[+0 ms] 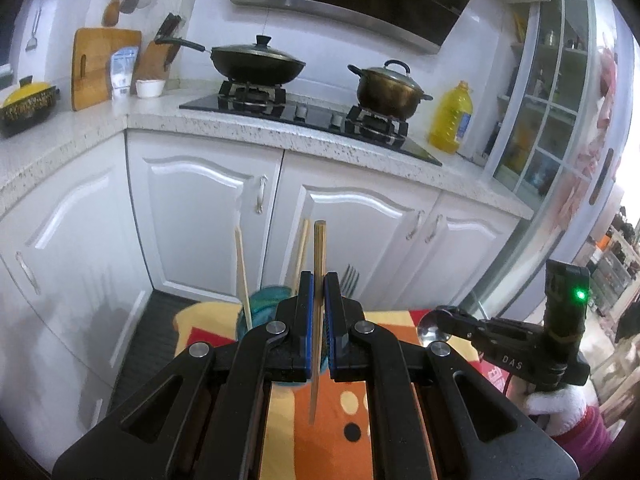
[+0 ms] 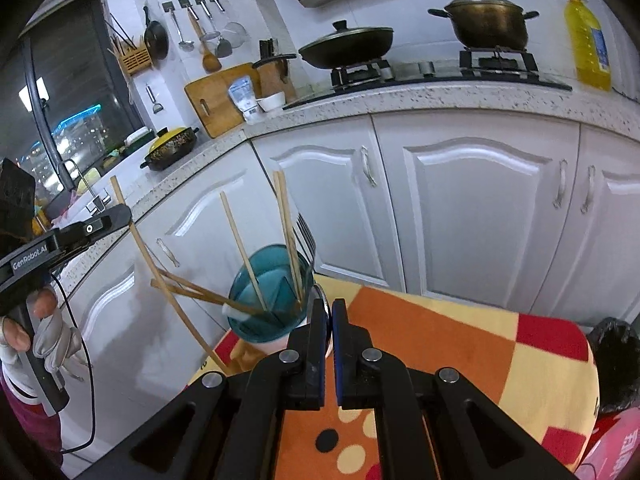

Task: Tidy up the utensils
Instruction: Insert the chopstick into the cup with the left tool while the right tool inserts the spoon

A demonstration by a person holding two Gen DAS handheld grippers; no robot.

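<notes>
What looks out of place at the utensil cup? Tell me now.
Two slanted chopsticks lean far out over the left rim of the teal cup, almost flat, while the other chopsticks stand nearly upright. They look dropped in askew rather than seated.

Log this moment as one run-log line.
left gripper: shut on chopstick | right gripper: shut on spoon | teal holder: chopsticks, fork inside

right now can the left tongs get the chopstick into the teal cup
Probably yes. The left tongs are shut on the chopstick, the cup sits just ahead, and its mouth has open room between the chopsticks already inside.
</notes>
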